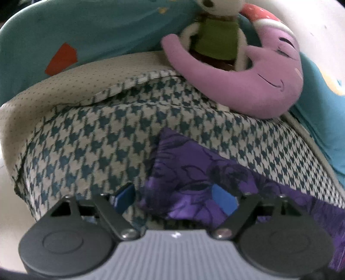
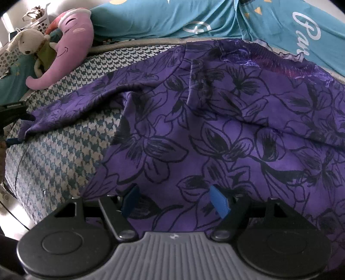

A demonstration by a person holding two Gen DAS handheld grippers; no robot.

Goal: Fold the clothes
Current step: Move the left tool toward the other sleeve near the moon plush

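Note:
A purple garment with black flower outlines [image 2: 215, 129] lies spread over a houndstooth blanket [image 2: 54, 155]. One sleeve stretches out to the left, and its tip [image 2: 27, 132] ends beside the left gripper's dark fingers [image 2: 13, 120] at the frame edge. In the left wrist view that bunched sleeve end [image 1: 194, 172] lies between the blue pads of my left gripper [image 1: 174, 199]. The left pad stands clear of the cloth, so the gripper is open. My right gripper [image 2: 174, 201] hovers open over the garment's lower body, its pads wide apart above flat cloth.
A pink moon plush [image 1: 248, 86] and a white plush animal in green [image 1: 215, 36] rest at the blanket's [image 1: 97, 140] far edge. Teal bedding [image 1: 86, 32] rises behind them. A dotted beige sheet [image 1: 54, 90] shows at the left. A white basket [image 2: 41, 19] stands far left.

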